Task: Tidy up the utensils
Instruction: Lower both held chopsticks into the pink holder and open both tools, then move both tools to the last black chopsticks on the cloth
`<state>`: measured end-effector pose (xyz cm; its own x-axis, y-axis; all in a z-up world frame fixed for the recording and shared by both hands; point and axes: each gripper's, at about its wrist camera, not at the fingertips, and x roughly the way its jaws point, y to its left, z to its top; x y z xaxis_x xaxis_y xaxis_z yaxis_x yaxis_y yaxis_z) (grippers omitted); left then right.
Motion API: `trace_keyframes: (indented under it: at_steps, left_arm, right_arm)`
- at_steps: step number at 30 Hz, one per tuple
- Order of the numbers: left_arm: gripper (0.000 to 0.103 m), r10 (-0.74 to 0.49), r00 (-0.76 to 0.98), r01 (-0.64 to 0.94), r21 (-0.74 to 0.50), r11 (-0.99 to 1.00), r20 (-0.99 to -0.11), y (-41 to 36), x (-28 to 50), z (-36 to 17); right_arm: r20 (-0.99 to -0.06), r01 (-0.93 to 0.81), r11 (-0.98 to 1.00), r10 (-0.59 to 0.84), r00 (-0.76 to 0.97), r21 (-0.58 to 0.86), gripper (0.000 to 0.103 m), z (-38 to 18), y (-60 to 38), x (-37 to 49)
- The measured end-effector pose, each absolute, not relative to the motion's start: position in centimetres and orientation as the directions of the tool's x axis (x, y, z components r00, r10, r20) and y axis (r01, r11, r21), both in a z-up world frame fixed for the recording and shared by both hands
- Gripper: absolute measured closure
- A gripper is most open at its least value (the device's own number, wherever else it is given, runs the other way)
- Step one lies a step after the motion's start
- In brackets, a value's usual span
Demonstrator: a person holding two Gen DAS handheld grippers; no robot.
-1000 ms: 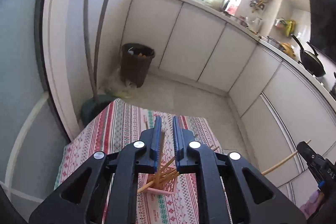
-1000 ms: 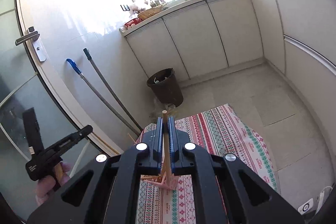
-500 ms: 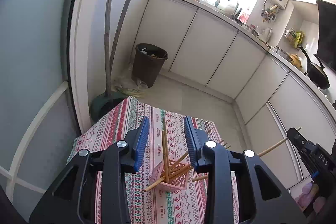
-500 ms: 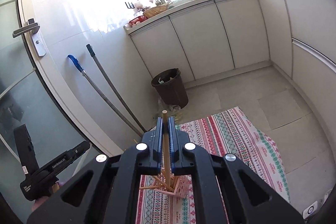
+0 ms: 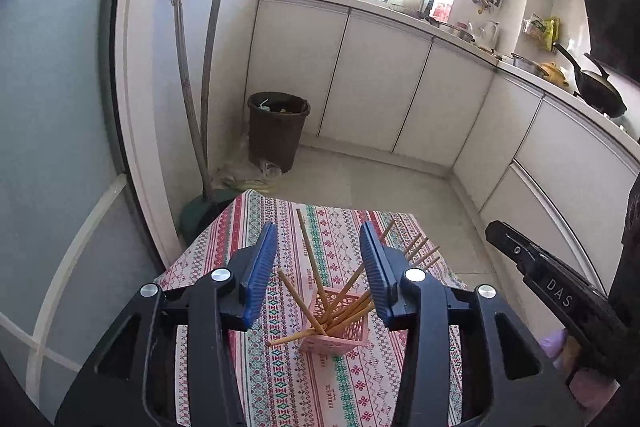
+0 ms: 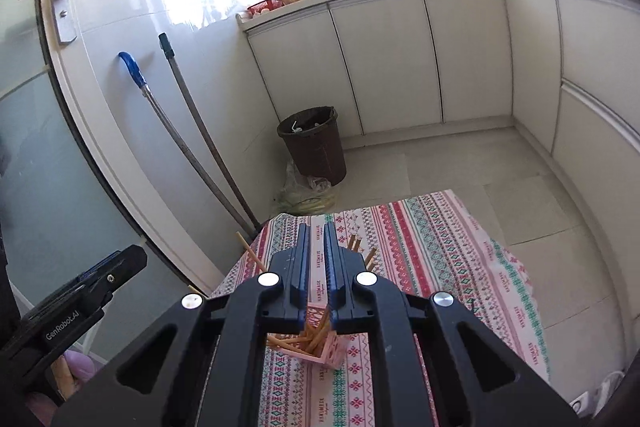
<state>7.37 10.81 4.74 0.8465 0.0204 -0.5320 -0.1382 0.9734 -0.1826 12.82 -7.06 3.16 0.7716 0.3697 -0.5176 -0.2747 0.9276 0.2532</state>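
My left gripper [image 5: 319, 269] now spread wider; right gripper [image 6: 316, 259] nearly pressed together, its chopstick gone. Wooden chopsticks [image 5: 334, 301] splay from lattice-walled pink holder [image 5: 340, 331], lower centre, on woven patterned cloth [image 5: 280, 379].

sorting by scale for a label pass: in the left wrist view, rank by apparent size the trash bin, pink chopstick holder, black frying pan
1. trash bin
2. pink chopstick holder
3. black frying pan

The holder and pan look close in size; the holder sits much nearer the camera, so their order is unsure.

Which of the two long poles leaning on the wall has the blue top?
The left pole, nearer the door frame; its top is blue, while the other pole beside it has a dark cap.
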Motion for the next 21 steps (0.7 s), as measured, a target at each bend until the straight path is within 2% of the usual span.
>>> trace_keyframes:
  at_steps: [3, 5, 7, 9, 13, 16, 18, 21]
  left_arm:
    - [0.045, 0.052, 0.860, -0.131, -0.121, 0.984, -0.507, 9.1, 6.7, 4.6]
    - [0.043, 0.077, 0.865, -0.132, -0.078, 0.988, -0.495, 8.1, 6.4, 4.4]
    - [0.042, 0.086, 0.864, -0.125, -0.046, 0.991, -0.496, 7.3, 6.2, 4.1]
    - [0.035, 0.083, 0.862, -0.115, -0.034, 0.993, -0.500, 6.6, 6.2, 3.9]
    - [0.030, 0.091, 0.857, -0.100, 0.010, 0.995, -0.507, 5.1, 6.2, 3.4]
    - [0.026, 0.092, 0.852, -0.085, 0.038, 0.996, -0.515, 3.9, 6.2, 2.8]
    - [0.021, 0.092, 0.849, -0.076, 0.052, 0.996, -0.520, 3.2, 6.1, 2.3]
    - [0.014, 0.097, 0.845, -0.067, 0.075, 0.995, -0.526, 2.1, 6.1, 1.4]
  right_arm:
    - [-0.514, -0.272, 0.942, 0.335, 0.790, 0.198, 0.093, 3.4, -7.3, 11.5]
    - [-0.514, -0.263, 0.951, 0.309, 0.800, 0.161, 0.092, 3.3, -7.6, 10.6]
    - [-0.516, -0.254, 0.957, 0.288, 0.807, 0.137, 0.085, 3.0, -8.1, 9.9]
    - [-0.515, -0.235, 0.964, 0.264, 0.816, 0.122, 0.073, 2.7, -8.8, 9.3]
    - [-0.527, -0.200, 0.976, 0.216, 0.822, 0.088, 0.072, 2.0, -10.3, 8.5]
    - [-0.535, -0.161, 0.984, 0.174, 0.827, 0.073, 0.067, 1.3, -11.6, 8.0]
    - [-0.540, -0.127, 0.990, 0.141, 0.830, 0.064, 0.054, 0.8, -12.7, 7.7]
    - [-0.556, -0.077, 0.995, 0.101, 0.825, 0.067, 0.045, -0.1, -14.4, 7.5]
